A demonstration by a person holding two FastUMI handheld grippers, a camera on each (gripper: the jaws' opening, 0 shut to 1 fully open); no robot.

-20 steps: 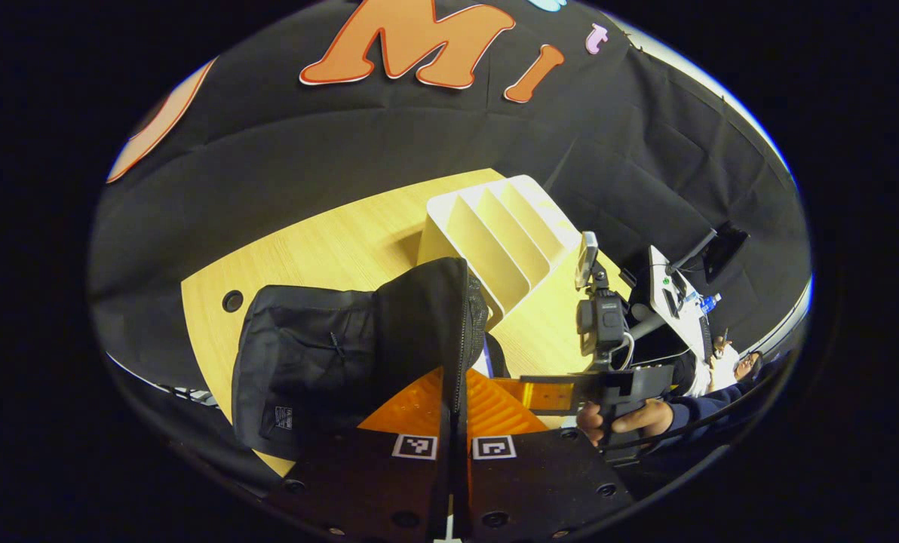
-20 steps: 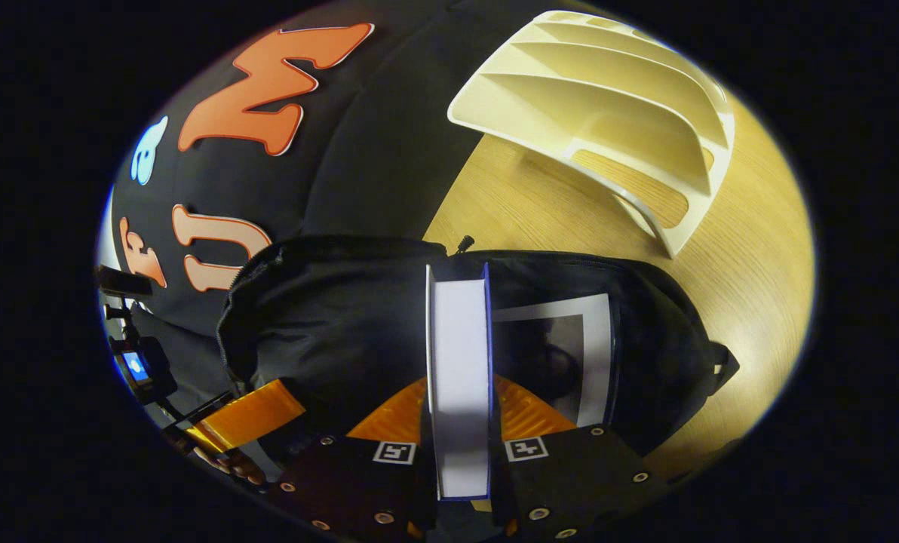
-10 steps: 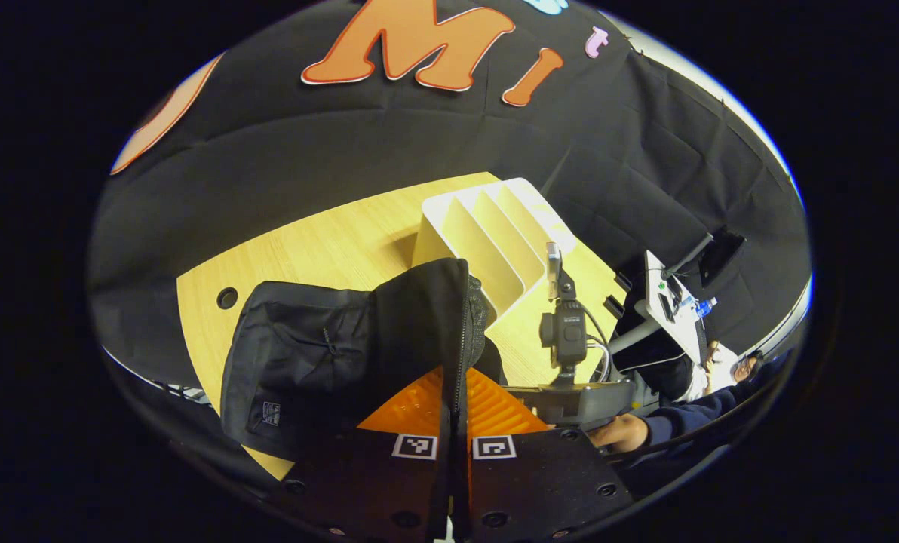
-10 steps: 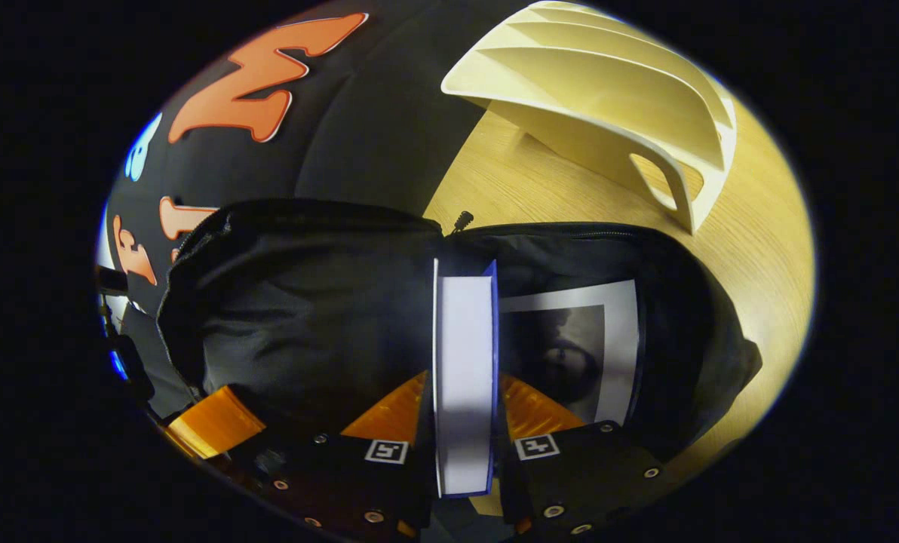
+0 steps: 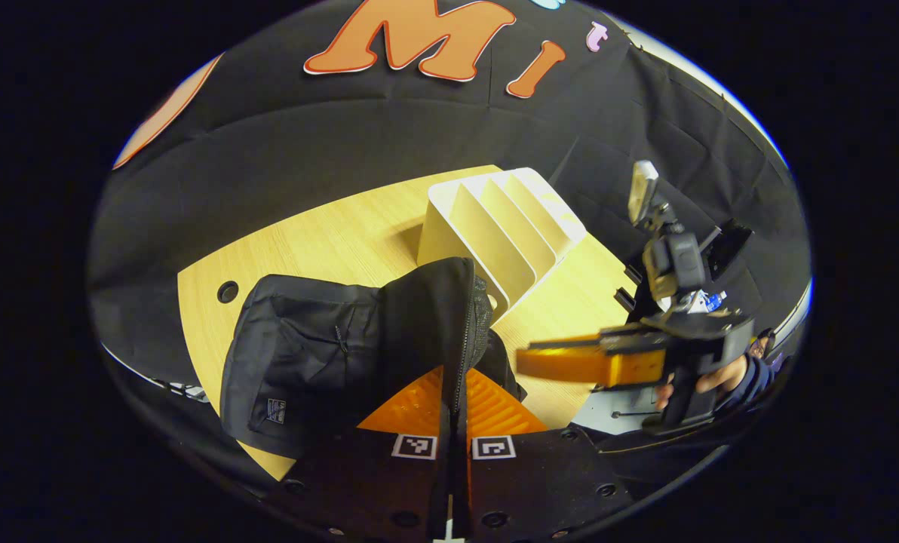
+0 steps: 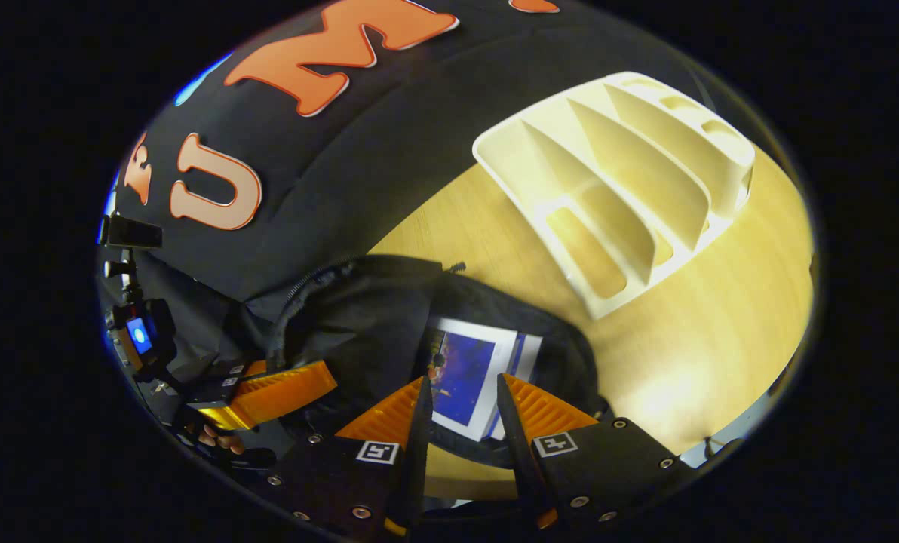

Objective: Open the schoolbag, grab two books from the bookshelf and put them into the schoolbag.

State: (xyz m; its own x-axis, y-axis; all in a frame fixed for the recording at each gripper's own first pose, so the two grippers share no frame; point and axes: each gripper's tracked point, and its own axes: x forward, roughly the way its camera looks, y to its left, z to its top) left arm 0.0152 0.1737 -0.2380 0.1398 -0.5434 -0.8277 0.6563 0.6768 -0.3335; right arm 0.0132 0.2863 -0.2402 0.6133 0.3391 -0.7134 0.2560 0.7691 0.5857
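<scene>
Right gripper view shows the bag (image 6: 374, 332) lying open near the front edge of the table (image 6: 691, 354), with two books (image 6: 468, 377) inside it. The bag is soft and floppy, so its flap needs holding; the books look stiff and flat, best pinched by an edge. The right gripper (image 6: 461, 422) hangs just above the books, fingers apart and holding nothing. The left gripper (image 5: 455, 422) pinches the bag's zipper edge tight, lifting the flap. Behind the bag stands the shelf (image 6: 630, 188), its slots bare. Black cloth hangs around the wooden table.
</scene>
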